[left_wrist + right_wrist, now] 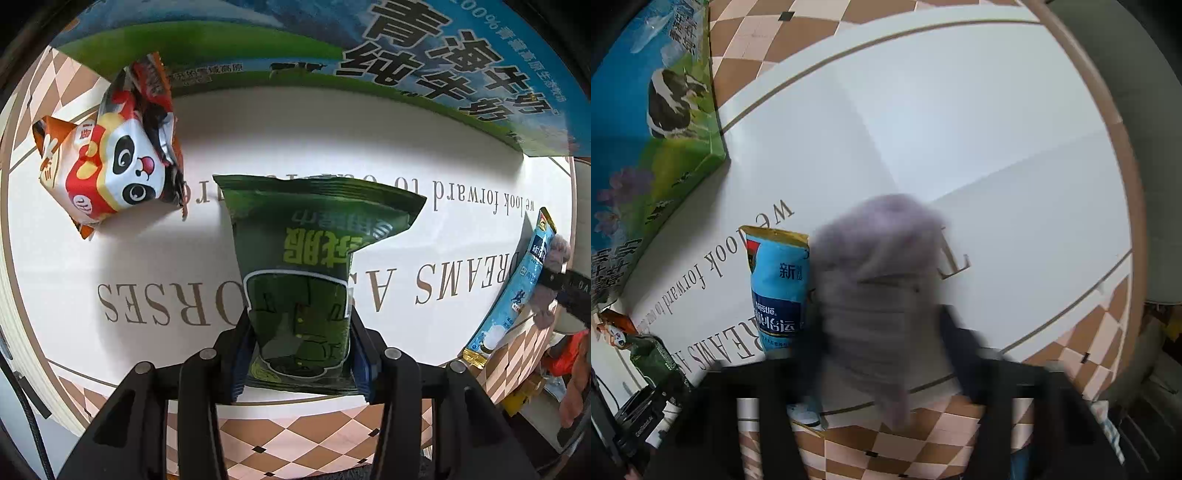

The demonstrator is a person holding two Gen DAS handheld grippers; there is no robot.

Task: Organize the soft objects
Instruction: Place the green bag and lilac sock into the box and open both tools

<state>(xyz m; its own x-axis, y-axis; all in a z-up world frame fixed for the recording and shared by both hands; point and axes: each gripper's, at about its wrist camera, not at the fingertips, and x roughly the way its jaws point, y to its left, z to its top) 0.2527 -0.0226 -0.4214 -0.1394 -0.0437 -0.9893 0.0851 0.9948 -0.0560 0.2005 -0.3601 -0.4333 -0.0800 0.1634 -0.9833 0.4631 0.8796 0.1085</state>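
Nearest the left lens: left gripper, aimed straight down, pressed on both flanks of the green pack, sides visibly pinched between the pads. Ahead of it, the pack's crimped top, flared over the white table; ahead and left, well apart, the panda pack; farther ahead, along the table's far edge, the milk box. Far right in the same view, the right gripper with something fuzzy, beside the blue sachet. In the right view, heavy motion blur: right gripper pointing down, clamped on a grey fuzzy thing, probably a sock or small plush, identity not settled; jaw edges smeared, though the fabric sits squarely between them. Just left of it, the sachet, touching or nearly so, contact not resolvable. Farther left, the milk box. Likely stage: both soft items gripped, ready for carrying off, destination not in view. Risks: an air-filled pack, slick film, held low on the body, so slipping out or swinging on a fast lift; harder squeezing and a burst seam or crushed contents. On the right, loose fabric sagging below the pads, apt to brush or drag the sachet toward the table edge; blur hinting at speed, so a loose hold could shed the fabric mid-move.
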